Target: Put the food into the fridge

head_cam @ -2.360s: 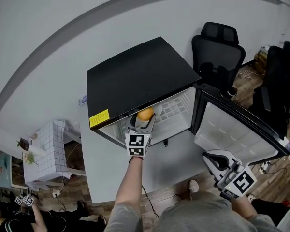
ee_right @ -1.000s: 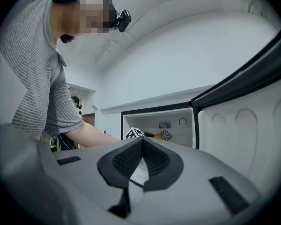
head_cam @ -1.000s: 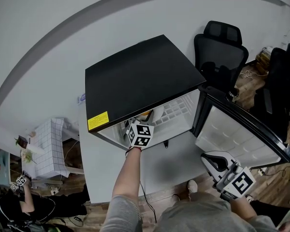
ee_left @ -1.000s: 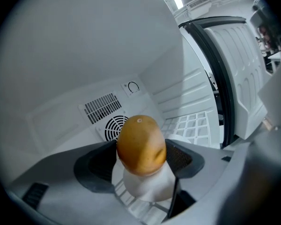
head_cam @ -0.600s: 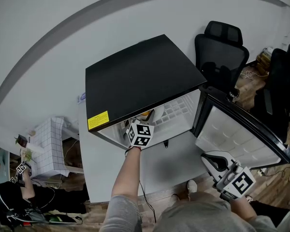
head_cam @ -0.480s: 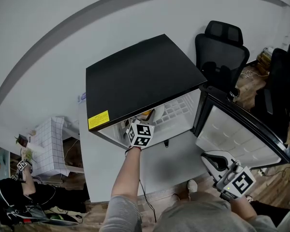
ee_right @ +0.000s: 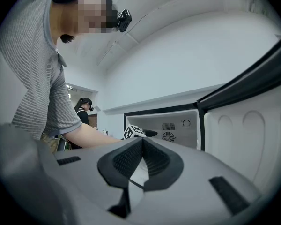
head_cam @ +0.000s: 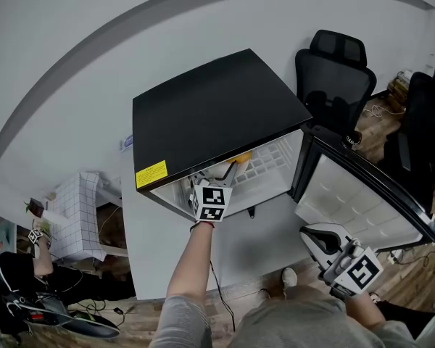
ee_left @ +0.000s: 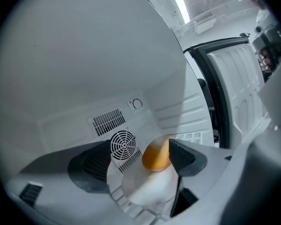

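Observation:
A black-topped mini fridge (head_cam: pixel 217 114) stands with its door (head_cam: pixel 362 194) swung open to the right. My left gripper (head_cam: pixel 221 176) reaches into the fridge. Its jaws are opening around an orange (ee_left: pixel 155 157) that rests on a white plate (ee_left: pixel 147 186) on the wire shelf. In the left gripper view (ee_left: pixel 139 149) the right jaw is close beside the orange and the left jaw is well clear of it. The orange (head_cam: pixel 241 158) shows just under the fridge's top edge. My right gripper (head_cam: pixel 317 239) hangs low in front of the door, shut and empty, also seen in its own view (ee_right: pixel 143 142).
Two black office chairs (head_cam: pixel 333 71) (head_cam: pixel 420 114) stand behind and to the right of the fridge. A white grid-patterned table (head_cam: pixel 76 216) is at the left, with another person (head_cam: pixel 14 288) and cables on the floor. The fan grille (ee_left: pixel 122 144) is on the fridge's back wall.
The left gripper carried the orange from the fridge's front edge into the compartment. Its jaws have since spread apart from the fruit. The right gripper has stayed where it was.

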### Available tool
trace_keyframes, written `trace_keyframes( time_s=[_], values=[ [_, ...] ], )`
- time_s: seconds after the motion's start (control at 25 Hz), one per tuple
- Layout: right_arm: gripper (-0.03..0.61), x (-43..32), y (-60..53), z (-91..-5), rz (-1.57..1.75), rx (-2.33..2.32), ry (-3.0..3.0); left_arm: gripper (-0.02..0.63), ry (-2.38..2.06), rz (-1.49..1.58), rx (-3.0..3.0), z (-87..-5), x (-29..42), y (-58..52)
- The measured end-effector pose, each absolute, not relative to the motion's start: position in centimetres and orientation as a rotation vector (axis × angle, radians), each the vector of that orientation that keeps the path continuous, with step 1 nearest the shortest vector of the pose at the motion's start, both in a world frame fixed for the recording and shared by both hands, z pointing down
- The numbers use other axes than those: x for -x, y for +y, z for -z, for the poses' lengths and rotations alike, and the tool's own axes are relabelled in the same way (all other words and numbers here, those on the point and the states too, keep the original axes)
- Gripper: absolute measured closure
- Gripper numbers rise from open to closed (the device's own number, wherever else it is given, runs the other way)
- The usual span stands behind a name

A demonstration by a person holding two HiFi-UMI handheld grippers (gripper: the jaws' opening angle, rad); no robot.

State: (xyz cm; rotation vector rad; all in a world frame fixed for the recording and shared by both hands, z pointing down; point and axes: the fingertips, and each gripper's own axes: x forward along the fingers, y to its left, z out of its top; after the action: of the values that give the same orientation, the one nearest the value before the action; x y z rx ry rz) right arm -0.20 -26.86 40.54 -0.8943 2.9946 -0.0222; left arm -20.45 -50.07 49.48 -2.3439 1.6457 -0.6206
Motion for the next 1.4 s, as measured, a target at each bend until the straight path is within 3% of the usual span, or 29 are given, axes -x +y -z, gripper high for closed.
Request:
trace_keyframes(
  time_s=[0.92,1.16,1.4],
  values=[
    [0.566,0.8,-25.0,-39.9,-0.002,0.851,2.997,0.244,1.638,0.482,2.404,-47.8,19.8,-47.0],
    [0.566,0.8,-24.8,-39.5,-0.014,0.851,2.994,0.359,1.638,0.421,2.407,-46.8,19.4,-45.1],
    [0.566,1.1,-24.4,-39.2,-0.025,0.83,2.993,0.519,1.625,0.36,2.45,-46.7,18.8,-42.8]
  ],
)
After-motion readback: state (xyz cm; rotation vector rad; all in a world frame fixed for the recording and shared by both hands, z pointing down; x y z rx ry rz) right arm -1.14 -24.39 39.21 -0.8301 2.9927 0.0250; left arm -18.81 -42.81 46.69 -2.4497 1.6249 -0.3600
